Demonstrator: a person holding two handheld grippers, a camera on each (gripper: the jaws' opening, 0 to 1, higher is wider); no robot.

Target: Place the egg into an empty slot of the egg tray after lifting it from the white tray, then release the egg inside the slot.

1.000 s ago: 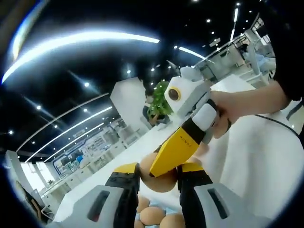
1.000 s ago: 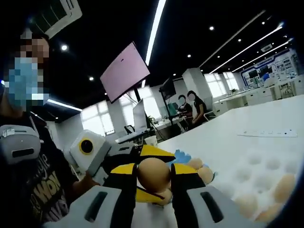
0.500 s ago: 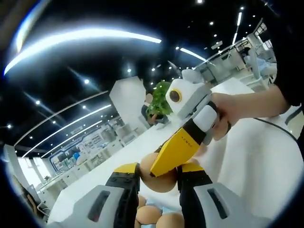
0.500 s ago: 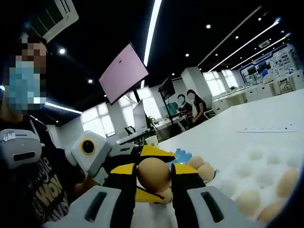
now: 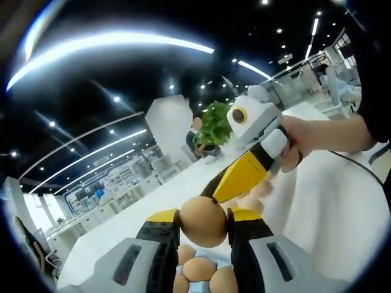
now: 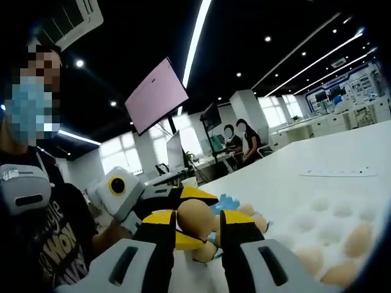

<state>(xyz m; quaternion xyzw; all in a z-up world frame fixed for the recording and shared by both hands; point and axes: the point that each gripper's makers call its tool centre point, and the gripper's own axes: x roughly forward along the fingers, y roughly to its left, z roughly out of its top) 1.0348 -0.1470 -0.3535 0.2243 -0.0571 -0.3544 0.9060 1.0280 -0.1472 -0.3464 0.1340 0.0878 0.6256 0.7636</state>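
1. The left claw (image 5: 203, 220) is closed on a brown egg (image 5: 204, 221), which is clamped between its yellow-tipped jaws and held in the air above a cluster of other eggs (image 5: 198, 268).
2. The right claw (image 5: 214, 190), held in a person's hand (image 5: 299, 140), points in from behind the egg. Its jaws stand apart and grip nothing.
3. The step in hand looks like the carry to an empty slot. It should go best with a steady, light squeeze and the egg kept level. The claw should lower the egg straight down until it seats, then spread only a little, so the egg neither rolls nor knocks its neighbours.
4. The right gripper view takes in the white worktop (image 6: 317, 177) and a white dimpled tray (image 6: 333, 210). Several of its hollows are bare, and eggs sit in others (image 6: 357, 238).
5. That view also shows a blue-edged holder (image 6: 229, 201) just beyond the claws, with eggs beside it. Which of the two is the egg tray cannot be told for certain.
6. The left gripper view looks steeply upward at ceiling lights. It gives the clearer look at the grip on the egg and at the eggs directly beneath it.
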